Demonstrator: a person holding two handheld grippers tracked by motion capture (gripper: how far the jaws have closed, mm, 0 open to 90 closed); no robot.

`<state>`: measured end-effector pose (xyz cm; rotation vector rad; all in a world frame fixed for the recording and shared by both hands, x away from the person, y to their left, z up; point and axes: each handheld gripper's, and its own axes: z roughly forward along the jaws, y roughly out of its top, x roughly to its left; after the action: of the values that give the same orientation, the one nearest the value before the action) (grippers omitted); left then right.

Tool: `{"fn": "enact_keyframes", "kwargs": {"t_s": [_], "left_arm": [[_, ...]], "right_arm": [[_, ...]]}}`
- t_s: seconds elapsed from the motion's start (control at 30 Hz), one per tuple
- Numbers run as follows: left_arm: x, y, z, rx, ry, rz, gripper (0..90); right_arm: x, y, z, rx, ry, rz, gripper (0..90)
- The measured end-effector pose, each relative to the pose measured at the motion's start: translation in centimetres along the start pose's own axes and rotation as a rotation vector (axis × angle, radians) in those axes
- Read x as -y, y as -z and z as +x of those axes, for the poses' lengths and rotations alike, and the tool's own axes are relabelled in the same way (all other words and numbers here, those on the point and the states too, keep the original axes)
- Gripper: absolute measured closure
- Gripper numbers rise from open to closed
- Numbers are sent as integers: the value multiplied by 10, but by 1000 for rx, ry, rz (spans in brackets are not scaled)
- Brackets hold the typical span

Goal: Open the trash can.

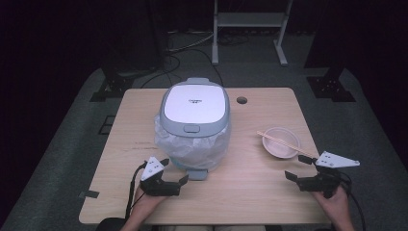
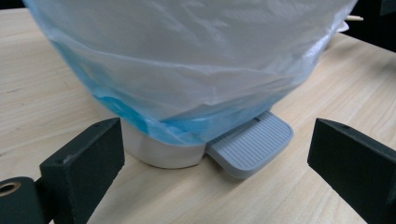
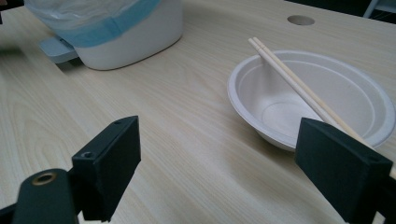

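Observation:
A small white pedal bin (image 1: 194,120) with a grey-rimmed lid stands at the middle of the wooden table, its lid down and a clear-and-blue plastic liner (image 2: 187,70) hanging over its sides. Its grey foot pedal (image 2: 252,144) sticks out toward me. My left gripper (image 1: 166,175) is open just in front of the pedal, holding nothing. A white disposable bowl (image 3: 308,98) sits at the right with a pair of wooden chopsticks (image 3: 299,86) lying across its rim. My right gripper (image 1: 300,168) is open just in front of the bowl, its jaws empty.
The wooden table (image 1: 240,192) has a round cable hole (image 1: 241,100) behind the bin. A metal stand (image 1: 250,29) and cables lie on the dark floor beyond the table.

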<state>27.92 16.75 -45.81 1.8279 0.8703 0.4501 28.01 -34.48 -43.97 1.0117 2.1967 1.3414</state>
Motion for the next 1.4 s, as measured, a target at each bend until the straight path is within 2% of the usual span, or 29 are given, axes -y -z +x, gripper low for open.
{"fn": "enact_keyframes", "kwargs": {"t_s": [0.37, 1.0, 1.27, 1.4], "left_arm": [[-1, -7, -12, 29, -22, -4, 34], [2, -11, -23, 31, -38, 8, 47], [2, -15, -26, 14, -53, 21, 60], [2, -13, -27, 19, -51, 17, 109]], "right_arm": [[-1, -1, 0, 1, 0, 1, 132], [-1, -4, 0, -8, 0, 9, 132], [-1, -5, 0, -12, -1, 9, 132], [-1, -6, 0, -13, 3, 10, 132]]}}
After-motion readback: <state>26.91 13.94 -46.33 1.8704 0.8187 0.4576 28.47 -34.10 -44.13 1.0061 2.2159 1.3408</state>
